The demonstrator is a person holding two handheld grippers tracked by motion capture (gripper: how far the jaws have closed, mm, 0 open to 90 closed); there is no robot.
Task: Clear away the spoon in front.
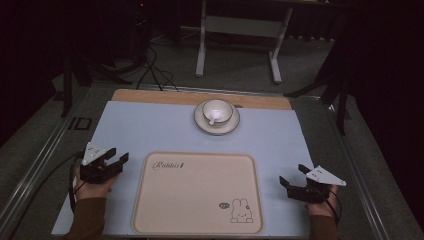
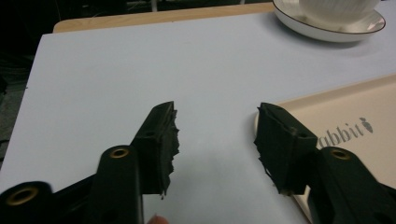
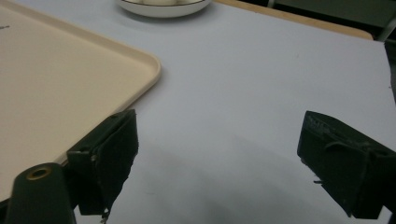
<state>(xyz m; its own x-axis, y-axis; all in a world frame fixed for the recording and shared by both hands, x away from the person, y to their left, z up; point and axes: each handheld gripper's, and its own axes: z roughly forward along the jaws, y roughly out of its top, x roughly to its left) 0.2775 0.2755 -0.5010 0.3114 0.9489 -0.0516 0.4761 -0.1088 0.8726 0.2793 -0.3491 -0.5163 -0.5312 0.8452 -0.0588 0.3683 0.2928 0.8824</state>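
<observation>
A beige tray [image 1: 197, 192] with a rabbit print lies at the front middle of the pale blue mat [image 1: 150, 130]. Behind it a white cup [image 1: 217, 110] with a spoon in it stands on a white saucer [image 1: 230, 126]. My left gripper [image 1: 118, 157] rests left of the tray, open and holding nothing; in the left gripper view its jaws [image 2: 215, 140] stand apart over the mat beside the tray's corner [image 2: 345, 116], with the saucer [image 2: 327, 28] far ahead. My right gripper [image 1: 292, 176] sits right of the tray, open and holding nothing, jaws [image 3: 219, 163] wide over bare mat.
A wooden board edge [image 1: 200, 97] shows behind the mat. Beyond the table stand a white desk frame [image 1: 240, 30] and cables [image 1: 155, 70] on the grey floor. Metal rails [image 1: 40, 150] run along the table's sides.
</observation>
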